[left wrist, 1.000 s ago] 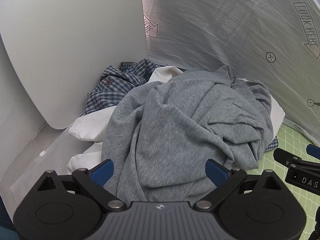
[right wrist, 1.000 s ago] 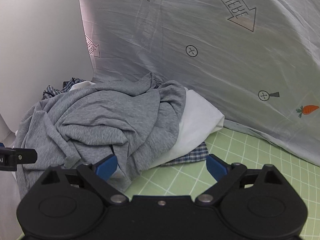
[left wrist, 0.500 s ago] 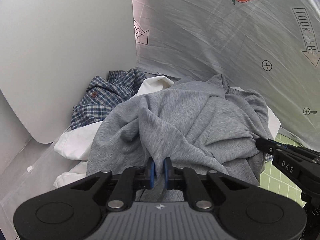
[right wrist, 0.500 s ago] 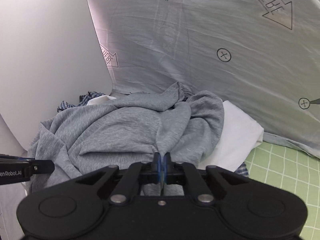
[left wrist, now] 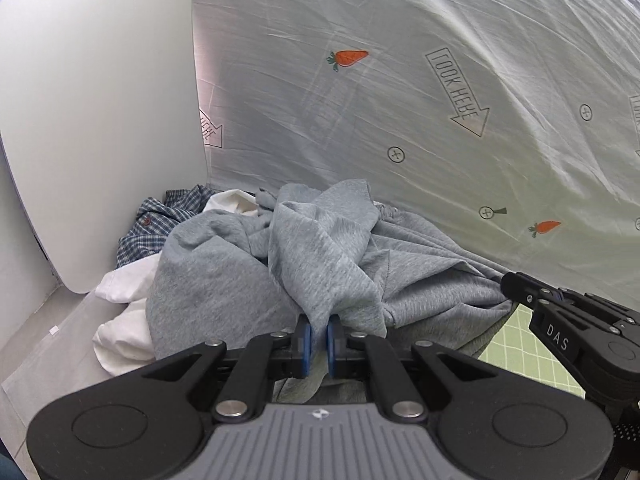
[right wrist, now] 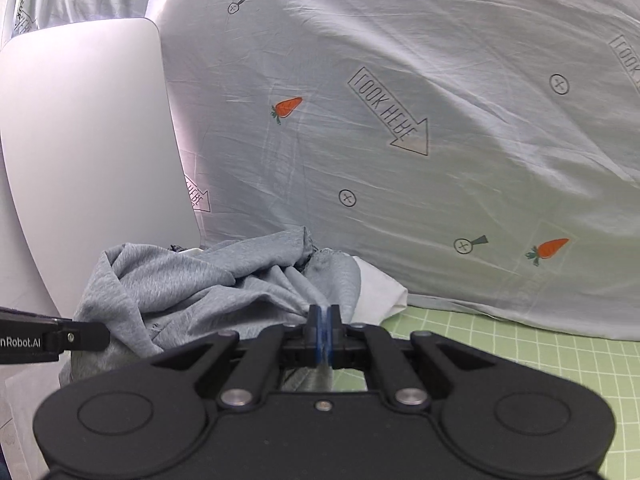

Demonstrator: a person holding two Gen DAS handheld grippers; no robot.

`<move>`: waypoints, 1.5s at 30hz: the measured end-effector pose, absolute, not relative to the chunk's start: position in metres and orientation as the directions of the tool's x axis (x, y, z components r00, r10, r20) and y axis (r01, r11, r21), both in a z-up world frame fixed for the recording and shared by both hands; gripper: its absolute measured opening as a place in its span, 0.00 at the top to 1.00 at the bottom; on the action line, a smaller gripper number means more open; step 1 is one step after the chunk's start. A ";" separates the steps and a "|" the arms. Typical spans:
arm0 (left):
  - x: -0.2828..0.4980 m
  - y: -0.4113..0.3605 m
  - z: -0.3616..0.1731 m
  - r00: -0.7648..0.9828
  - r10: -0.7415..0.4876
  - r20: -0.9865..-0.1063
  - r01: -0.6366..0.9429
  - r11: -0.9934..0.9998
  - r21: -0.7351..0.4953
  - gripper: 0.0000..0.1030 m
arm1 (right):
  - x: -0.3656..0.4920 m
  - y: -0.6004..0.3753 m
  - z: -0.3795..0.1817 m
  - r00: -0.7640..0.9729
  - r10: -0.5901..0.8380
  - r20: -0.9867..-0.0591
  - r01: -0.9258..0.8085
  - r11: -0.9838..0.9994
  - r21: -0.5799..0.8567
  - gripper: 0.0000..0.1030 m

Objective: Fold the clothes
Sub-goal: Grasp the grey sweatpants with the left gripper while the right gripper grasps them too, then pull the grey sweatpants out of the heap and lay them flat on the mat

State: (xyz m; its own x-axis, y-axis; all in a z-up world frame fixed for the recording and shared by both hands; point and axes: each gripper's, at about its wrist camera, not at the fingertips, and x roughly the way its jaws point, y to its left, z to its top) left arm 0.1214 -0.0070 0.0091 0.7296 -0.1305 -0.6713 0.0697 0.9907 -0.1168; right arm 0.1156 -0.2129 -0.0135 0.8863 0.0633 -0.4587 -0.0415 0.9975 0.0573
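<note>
Left wrist view: the grey garment lies atop the pile at the desk's back corner, with both your left gripper and right gripper clamped on its fabric. Lift evenly, apart, so it clears the white cloth.

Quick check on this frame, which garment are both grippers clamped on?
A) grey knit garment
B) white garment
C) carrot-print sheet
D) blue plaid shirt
A. The left gripper and the right gripper each pinch a fold of the grey knit garment. The blue plaid shirt and the white garment lie beneath and beside it, ungripped, and the carrot-print sheet hangs behind.
</note>
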 end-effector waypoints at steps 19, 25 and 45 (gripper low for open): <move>-0.031 -0.165 -0.033 0.548 -0.273 -0.791 0.141 0.962 -0.235 0.92 | -0.063 -0.355 -0.049 0.807 -0.079 -0.586 0.146 0.987 0.068 0.98; -0.069 -0.217 -0.039 0.518 -0.313 -0.796 0.199 0.949 -0.244 0.92 | -0.103 -0.399 -0.052 0.798 -0.126 -0.589 0.202 0.977 0.065 0.98; -0.106 -0.294 -0.050 0.384 -0.460 -0.801 0.446 0.852 -0.275 0.71 | -0.192 -0.481 -0.057 0.660 -0.410 -0.630 0.513 0.858 -0.022 0.83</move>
